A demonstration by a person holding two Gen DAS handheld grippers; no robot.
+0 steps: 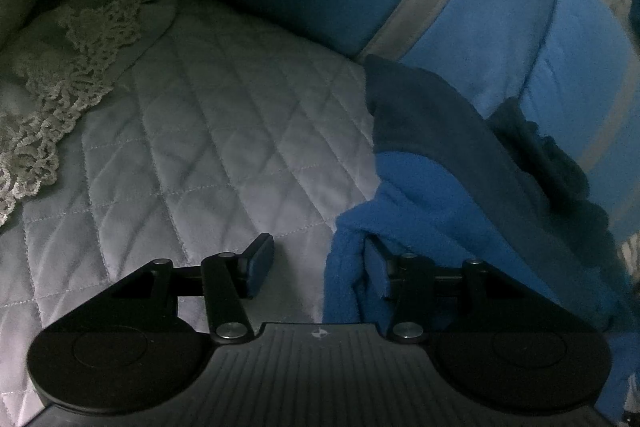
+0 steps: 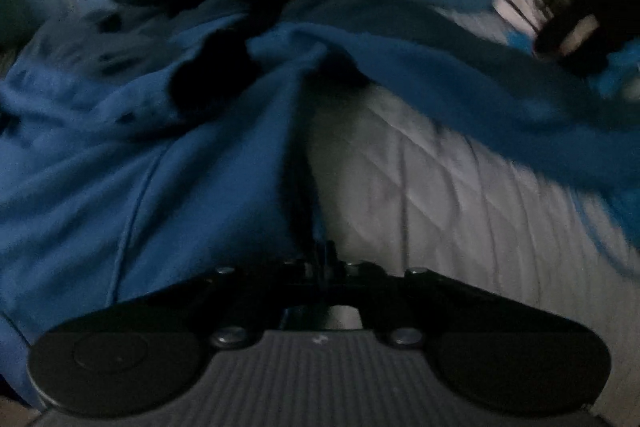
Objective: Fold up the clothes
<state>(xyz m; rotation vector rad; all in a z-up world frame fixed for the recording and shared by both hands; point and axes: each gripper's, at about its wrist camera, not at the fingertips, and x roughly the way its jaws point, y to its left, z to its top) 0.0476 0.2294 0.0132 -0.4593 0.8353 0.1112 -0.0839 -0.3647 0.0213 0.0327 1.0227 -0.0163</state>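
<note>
Claws at a blue fleece garment on a quilted bed.

Left claw [image 1: 316,267] stands partly open over the pale quilted bed cover [image 1: 192,131]; its right finger is buried in the fleece garment [image 1: 436,203], its left finger bare, nothing pinched. Right claw [image 2: 320,263] is closed, jaws together at the garment's [image 2: 152,163] edge, lower centre; whether cloth is caught I cannot tell. Garment fills the right of the left view and the left and upper part of the right view. Lace-trimmed pillow [image 1: 68,67] lies upper left, blue striped blanket [image 1: 472,27] upper right.
</note>
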